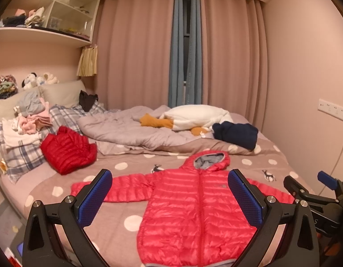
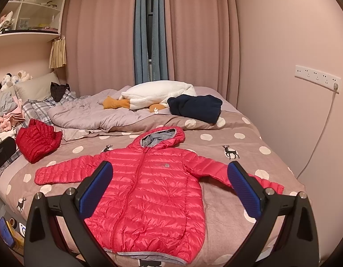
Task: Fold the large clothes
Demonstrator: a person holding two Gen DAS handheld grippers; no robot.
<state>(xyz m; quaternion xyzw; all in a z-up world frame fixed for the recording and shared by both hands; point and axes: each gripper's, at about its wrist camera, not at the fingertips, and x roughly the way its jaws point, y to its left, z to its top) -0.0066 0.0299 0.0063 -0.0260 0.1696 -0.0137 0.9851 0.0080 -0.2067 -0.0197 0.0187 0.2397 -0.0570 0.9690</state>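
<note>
The left claw (image 1: pixel 169 197) conceals both cuffs of the red jacket (image 1: pixel 193 211); the picture's lower edge cuts off the hem. The chest logo (image 2: pixel 162 165), ahead of the right claw (image 2: pixel 170 190), is too small to read. Shelf contents (image 1: pixel 33 15), far beyond and left of the left claw, cannot be identified.

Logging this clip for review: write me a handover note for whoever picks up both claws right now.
Left claw: open, empty, held above the bed.
Right claw: open, empty, also above the bed.
The pink hooded puffer jacket lies flat, front up, zipped, both sleeves spread out, hood toward the curtains, on the dotted bedspread.
A red puffer jacket sits bunched up near the pillows; a dark navy garment lies further back.
Done: pink jacket laid out.
Left: every fold on it; no sleeve is turned in yet.
</note>
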